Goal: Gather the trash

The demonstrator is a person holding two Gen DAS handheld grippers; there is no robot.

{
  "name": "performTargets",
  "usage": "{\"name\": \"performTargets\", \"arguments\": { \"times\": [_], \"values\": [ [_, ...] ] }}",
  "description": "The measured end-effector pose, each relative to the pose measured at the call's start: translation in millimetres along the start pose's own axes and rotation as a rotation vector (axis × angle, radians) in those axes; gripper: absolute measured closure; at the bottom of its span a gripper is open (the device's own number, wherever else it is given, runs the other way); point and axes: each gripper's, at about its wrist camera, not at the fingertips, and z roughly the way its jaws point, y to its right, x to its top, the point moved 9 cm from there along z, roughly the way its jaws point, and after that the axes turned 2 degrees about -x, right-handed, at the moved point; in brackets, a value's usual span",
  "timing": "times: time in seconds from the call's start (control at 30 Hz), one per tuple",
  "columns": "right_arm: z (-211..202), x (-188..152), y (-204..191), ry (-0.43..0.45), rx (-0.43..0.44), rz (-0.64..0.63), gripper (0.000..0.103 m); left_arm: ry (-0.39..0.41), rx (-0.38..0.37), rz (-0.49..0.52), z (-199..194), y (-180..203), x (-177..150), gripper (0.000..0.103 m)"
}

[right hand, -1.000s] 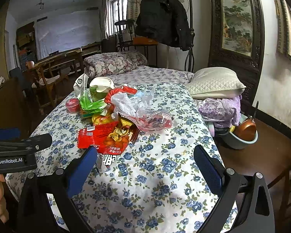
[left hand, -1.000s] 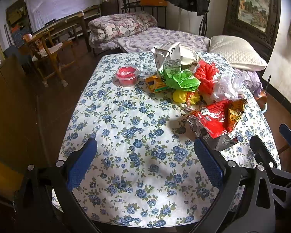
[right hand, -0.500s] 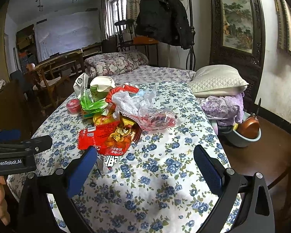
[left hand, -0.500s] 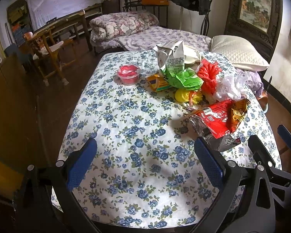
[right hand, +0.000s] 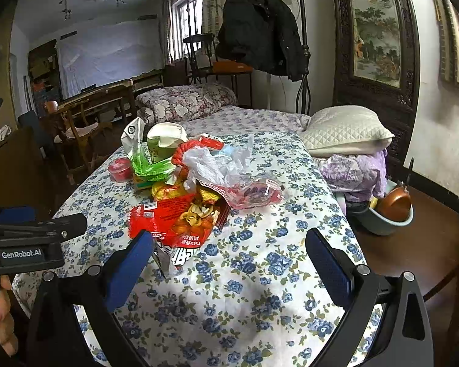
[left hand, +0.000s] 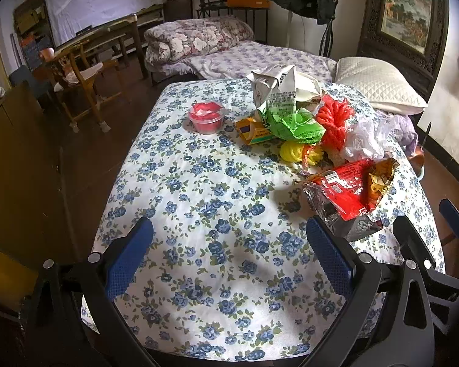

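On the blue-flowered white tablecloth (left hand: 199, 202) all the trash sits in one heap toward the far right side, so both tools are lined up on the near edge, facing it.

Left gripper (left hand: 229, 257): jaws spread wide, nothing between the blue pads, hovering over bare cloth. Right gripper (right hand: 229, 269): same, wide open, empty. Its left pad sits just beside the nearest piece, the torn red foil snack bag (right hand: 174, 220), but I can't tell if it touches. That bag lies flat with its silver lining curled out toward the grippers, so my guess is it's the first pick: closest, with a free edge to pinch.

Behind it, piled and overlapping:
- crumpled clear plastic bag (right hand: 217, 165), light and floppy, likely to drag neighbours along
- clear wrapper with red print (right hand: 254, 192), right flank of the heap
- green crinkled plastic wrapper (left hand: 293, 122) under a crushed white paper carton (left hand: 275, 88)
- small yellow cardboard box (left hand: 251, 131)
- red mesh net (left hand: 333, 122)
- yellow plastic piece (left hand: 290, 150)

Small red plastic cup with film lid (left hand: 206, 117) stands upright, apart from the heap on the left, so it's an easy solo grab for the left side.

No bin or collection bag visible in either view. A person's fingers (right hand: 0, 315) show at the left edge of the right wrist view, holding the left tool's handle.
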Motion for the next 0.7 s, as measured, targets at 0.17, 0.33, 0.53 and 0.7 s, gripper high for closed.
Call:
{"name": "performTargets", "arguments": {
  "times": [0.17, 0.33, 0.53, 0.7],
  "values": [
    [0.2, -1.6, -7.0, 0.003, -0.005, -0.040, 0.006, -0.001, 0.003, 0.001, -0.2, -0.7, -0.2, 0.007],
    [4.3, -4.2, -1.6, -0.021, 0.004, -0.010, 0.006, -0.004, 0.001, -0.002, 0.4, -1.5, -0.8, 0.007],
    [4.3, -4.0, 2.4, -0.024, 0.005, 0.021, 0.006, -0.005, 0.002, -0.002, 0.9, -2.0, -1.0, 0.007],
    [1.2, -2.4, 1.6, -0.022, 0.004, 0.007, 0.006, -0.004, 0.002, -0.004, 0.7, -2.3, -0.7, 0.007]
  ]
}}
